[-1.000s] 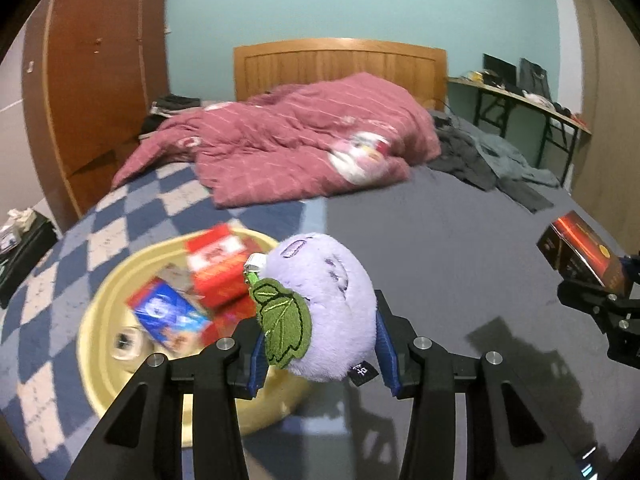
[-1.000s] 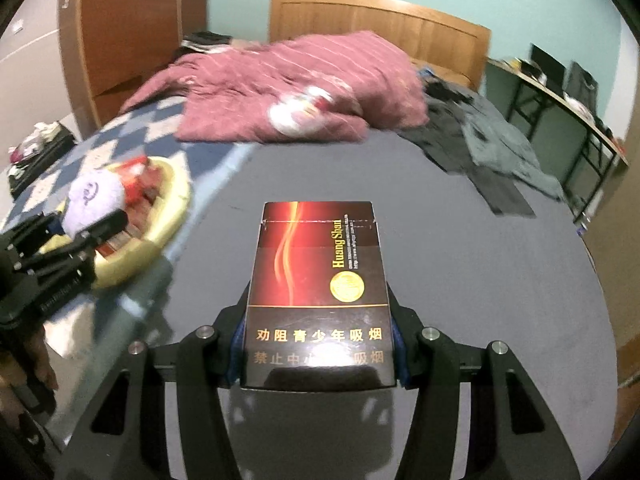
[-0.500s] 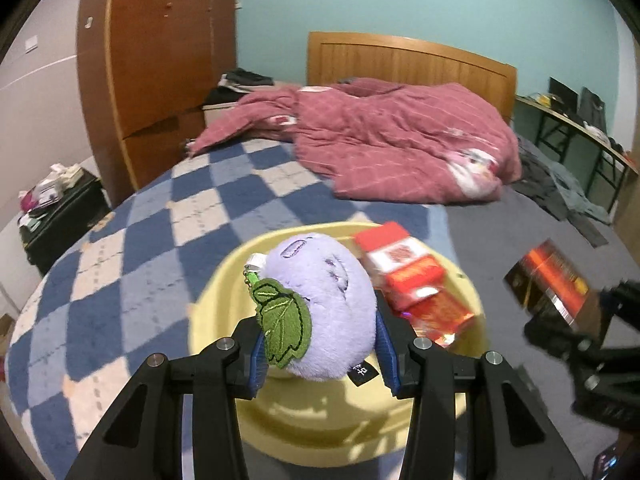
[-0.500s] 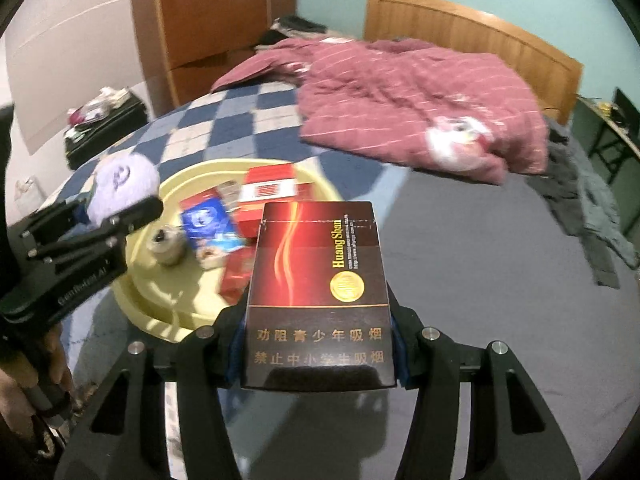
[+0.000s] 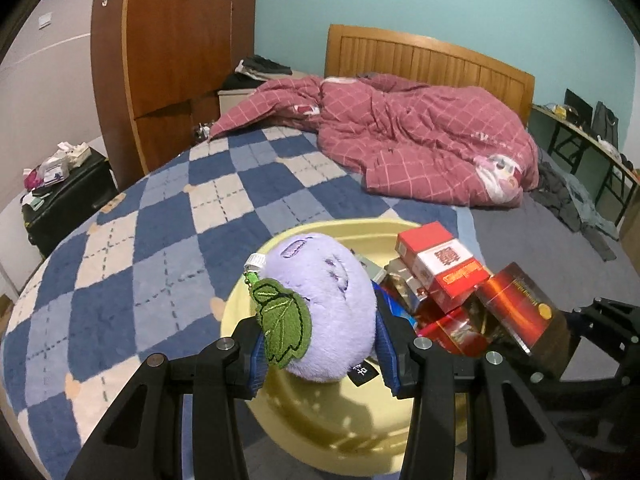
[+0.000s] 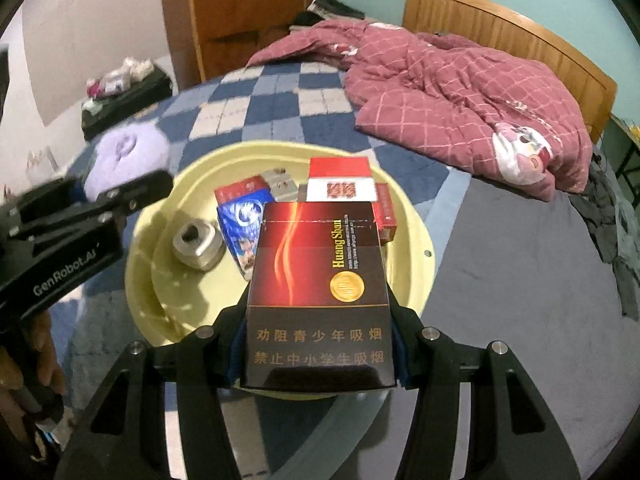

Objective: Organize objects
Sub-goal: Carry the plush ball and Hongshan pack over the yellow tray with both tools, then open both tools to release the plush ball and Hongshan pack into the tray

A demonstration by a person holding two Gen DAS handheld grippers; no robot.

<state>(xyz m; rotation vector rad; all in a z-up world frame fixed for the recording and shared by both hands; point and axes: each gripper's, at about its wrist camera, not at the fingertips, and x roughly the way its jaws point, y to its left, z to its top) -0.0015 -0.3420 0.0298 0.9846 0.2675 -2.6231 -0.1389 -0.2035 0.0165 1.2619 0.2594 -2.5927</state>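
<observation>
Altogether one yellow basin (image 6: 420,240), five packs inside (image 6: 340,184)

Both views are fisheye, with black corners and straight lines bowing near the rim — the wardrobe (image 5: 172,40) and headboard (image 5: 432,56) curve visibly. The room light is dim and cool, probably from overhead, since small bright flecks dapple the yellow basin (image 6: 280,152) and the tools throw soft shadows onto the bed (image 5: 132,248). The left wrist view is fairly sharp. In the right wrist view the purple plush toy (image 6: 124,156) and the left gripper (image 6: 116,196) are smeared by motion blur, while the dark cigarette box (image 6: 320,288) stays crisp, with a faint sheen.
</observation>
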